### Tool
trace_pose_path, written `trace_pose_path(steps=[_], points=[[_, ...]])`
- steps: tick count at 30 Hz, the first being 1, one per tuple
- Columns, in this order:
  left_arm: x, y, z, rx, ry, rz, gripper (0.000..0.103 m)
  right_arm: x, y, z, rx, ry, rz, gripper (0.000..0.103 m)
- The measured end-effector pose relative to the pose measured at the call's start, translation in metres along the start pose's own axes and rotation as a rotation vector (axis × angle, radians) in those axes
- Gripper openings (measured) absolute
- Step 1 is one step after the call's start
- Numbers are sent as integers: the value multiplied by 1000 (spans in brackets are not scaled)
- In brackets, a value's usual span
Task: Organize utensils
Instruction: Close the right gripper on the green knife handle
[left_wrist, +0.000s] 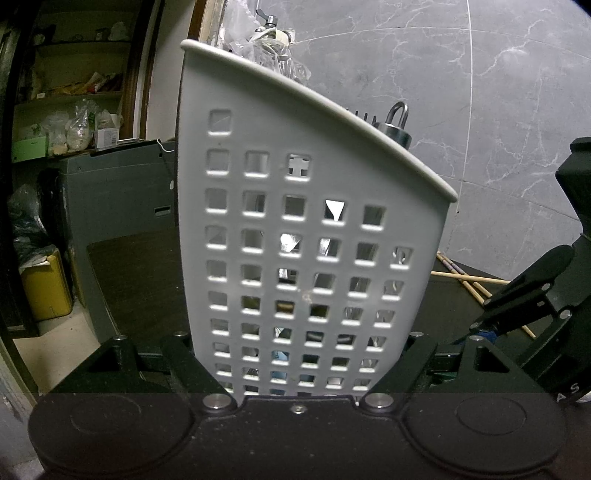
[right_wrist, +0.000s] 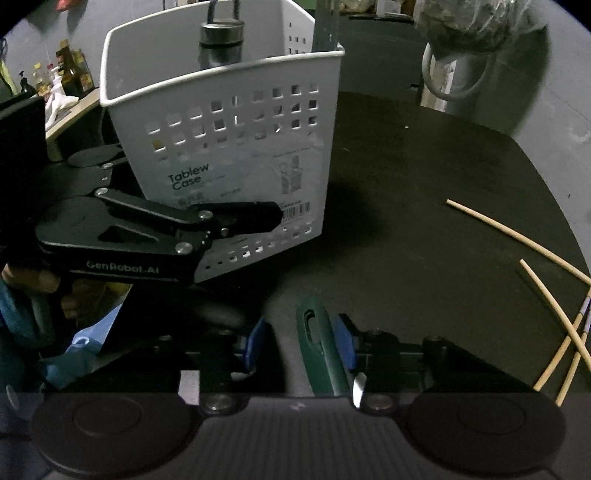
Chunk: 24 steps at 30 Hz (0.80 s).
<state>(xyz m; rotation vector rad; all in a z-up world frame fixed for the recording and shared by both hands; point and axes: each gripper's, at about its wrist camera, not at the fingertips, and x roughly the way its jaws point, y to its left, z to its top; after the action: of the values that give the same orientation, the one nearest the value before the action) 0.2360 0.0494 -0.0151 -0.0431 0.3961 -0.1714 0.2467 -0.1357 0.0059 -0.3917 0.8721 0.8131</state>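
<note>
Right now: left tool (right_wrist: 258, 221) clamps the white utensil case (left_wrist: 306, 229), right tool (right_wrist: 301, 343) has a green-handled utensil (right_wrist: 319, 347) between its blue pads (right_wrist: 345, 341).
Case stands tilted on the dark tabletop (right_wrist: 424, 206), its perforated wall squeezed between the left tool's black fingers (right_wrist: 236, 218); a metal-capped item with a loop (right_wrist: 221, 37) sticks up inside it. Right tool is part closed; green handle lies against the right-side pad, left-side pad looks just apart from it, so can't tell if the grip is firm. Bamboo chopsticks (right_wrist: 554, 295) lie crossed near the tabletop's right edge, well apart from the case. A hand (right_wrist: 33, 280) holds the left tool's body.
</note>
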Motion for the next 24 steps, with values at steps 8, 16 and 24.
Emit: trace_pose_path(steps=[8, 16, 24], points=[[0, 0, 0, 0, 0, 0, 81, 4, 0, 6, 19, -19, -25, 21], [0, 0, 0, -1, 0, 0, 81, 1, 2, 2, 56, -56, -52, 20], [0, 0, 0, 0, 0, 0, 81, 0, -15, 2, 160, -103, -53, 19]])
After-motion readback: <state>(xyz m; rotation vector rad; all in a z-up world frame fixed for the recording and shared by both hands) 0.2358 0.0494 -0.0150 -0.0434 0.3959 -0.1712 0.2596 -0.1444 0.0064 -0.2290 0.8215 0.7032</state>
